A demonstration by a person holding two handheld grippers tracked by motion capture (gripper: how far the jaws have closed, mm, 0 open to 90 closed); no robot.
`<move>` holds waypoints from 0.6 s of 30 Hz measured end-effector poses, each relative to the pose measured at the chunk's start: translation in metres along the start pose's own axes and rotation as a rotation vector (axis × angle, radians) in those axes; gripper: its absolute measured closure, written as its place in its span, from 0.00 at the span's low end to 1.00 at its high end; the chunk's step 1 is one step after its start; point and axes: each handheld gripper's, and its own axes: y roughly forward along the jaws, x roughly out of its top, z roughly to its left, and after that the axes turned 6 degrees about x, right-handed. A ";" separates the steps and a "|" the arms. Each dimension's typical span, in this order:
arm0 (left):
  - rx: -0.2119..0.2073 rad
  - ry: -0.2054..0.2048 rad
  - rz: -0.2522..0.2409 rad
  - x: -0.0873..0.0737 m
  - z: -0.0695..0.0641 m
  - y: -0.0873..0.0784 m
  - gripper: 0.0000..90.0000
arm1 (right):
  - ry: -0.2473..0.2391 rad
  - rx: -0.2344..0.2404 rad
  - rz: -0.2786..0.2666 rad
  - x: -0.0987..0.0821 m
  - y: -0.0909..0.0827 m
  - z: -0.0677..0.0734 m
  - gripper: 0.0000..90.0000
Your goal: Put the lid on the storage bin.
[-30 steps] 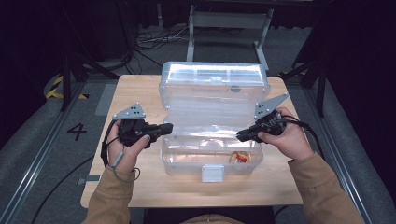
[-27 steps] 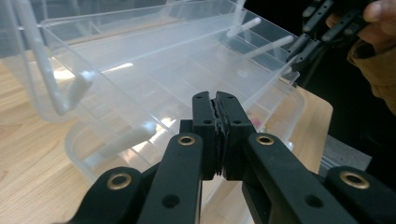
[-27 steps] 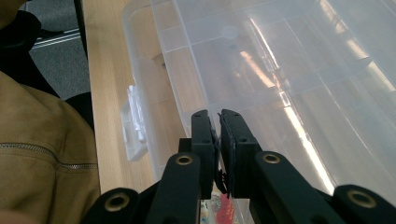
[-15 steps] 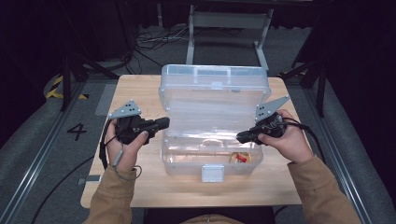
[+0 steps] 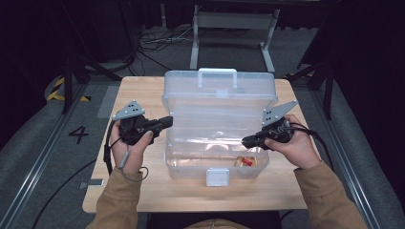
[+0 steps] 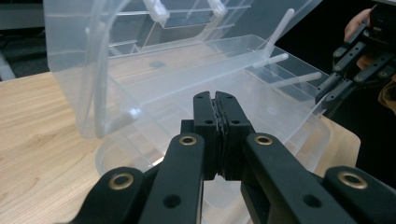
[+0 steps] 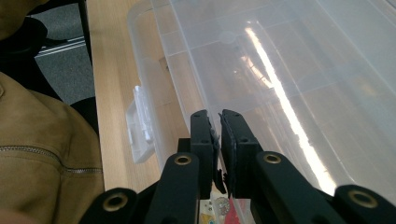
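Observation:
A clear plastic toolbox [image 5: 191, 167] stands on the wooden table with its lid [image 5: 219, 93] raised upright behind it. My left gripper [image 5: 167, 121] hovers at the box's left side. Its jaws have just closed the last bit and are shut [image 6: 215, 95] with nothing between them. My right gripper [image 5: 246, 141] reaches in over the box's right end, jaws together [image 7: 214, 114] but for a thin slit. I cannot tell whether clear plastic sits in that slit. Small red and orange pieces [image 5: 246, 161] lie in the box's front right corner.
A white latch [image 5: 217, 176] hangs on the box's front wall, also in the right gripper view as the latch [image 7: 140, 126]. The right gripper [image 6: 336, 88] shows beyond the box in the left gripper view. Bare table [image 5: 143, 191] lies in front; metal stand legs [image 5: 234, 43] behind.
The lid now stands more upright, with its handle showing at the top. My left gripper's tip has edged slightly away from me. The right hand has stayed put.

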 end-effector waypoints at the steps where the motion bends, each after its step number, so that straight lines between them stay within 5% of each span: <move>1: 0.005 -0.003 -0.003 0.000 0.000 -0.001 0.99 | 0.007 0.003 -0.001 0.000 0.000 0.001 0.93; 15: 0.020 -0.015 -0.005 0.000 0.004 -0.004 1.00 | 0.015 0.013 -0.017 -0.008 0.002 0.006 0.90; 18: 0.017 -0.015 0.000 0.000 0.004 -0.004 1.00 | 0.021 0.011 -0.059 -0.008 -0.003 0.008 0.90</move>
